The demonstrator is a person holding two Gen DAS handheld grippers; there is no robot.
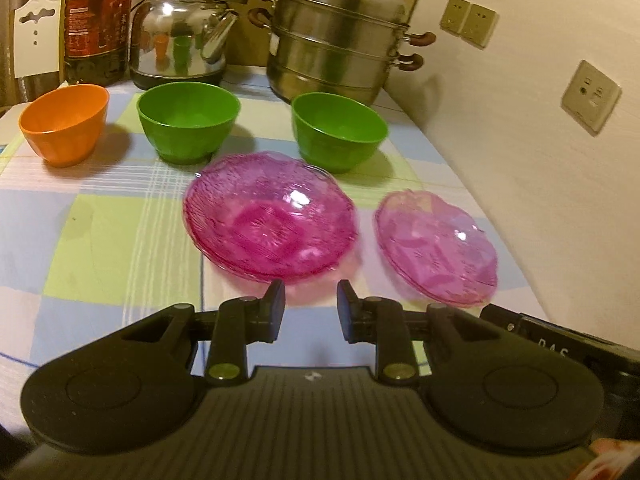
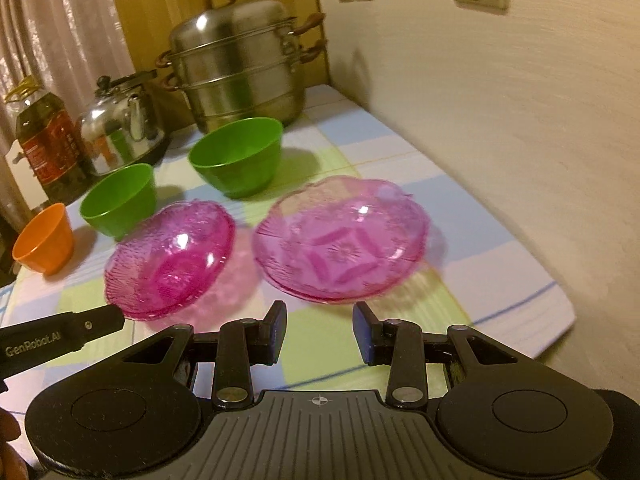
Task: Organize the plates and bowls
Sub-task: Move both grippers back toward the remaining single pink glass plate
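Note:
Two pink glass plates lie on the checked tablecloth. The left plate (image 1: pixel 270 216) (image 2: pixel 172 256) sits just ahead of my left gripper (image 1: pixel 311 300), which is open and empty. The right plate (image 1: pixel 436 246) (image 2: pixel 344 240) sits just ahead of my right gripper (image 2: pixel 320 322), also open and empty. Behind the plates stand an orange bowl (image 1: pixel 64 124) (image 2: pixel 44 240), a green bowl (image 1: pixel 188 122) (image 2: pixel 120 198) and a second green bowl (image 1: pixel 338 130) (image 2: pixel 238 154), all upright and apart.
A steel steamer pot (image 1: pixel 336 36) (image 2: pixel 236 64), a kettle (image 1: pixel 180 40) (image 2: pixel 120 124) and an oil bottle (image 1: pixel 98 20) (image 2: pixel 46 144) stand at the back. A wall (image 1: pixel 540 140) runs along the table's right edge. The left gripper's body (image 2: pixel 60 332) shows at the right wrist view's left.

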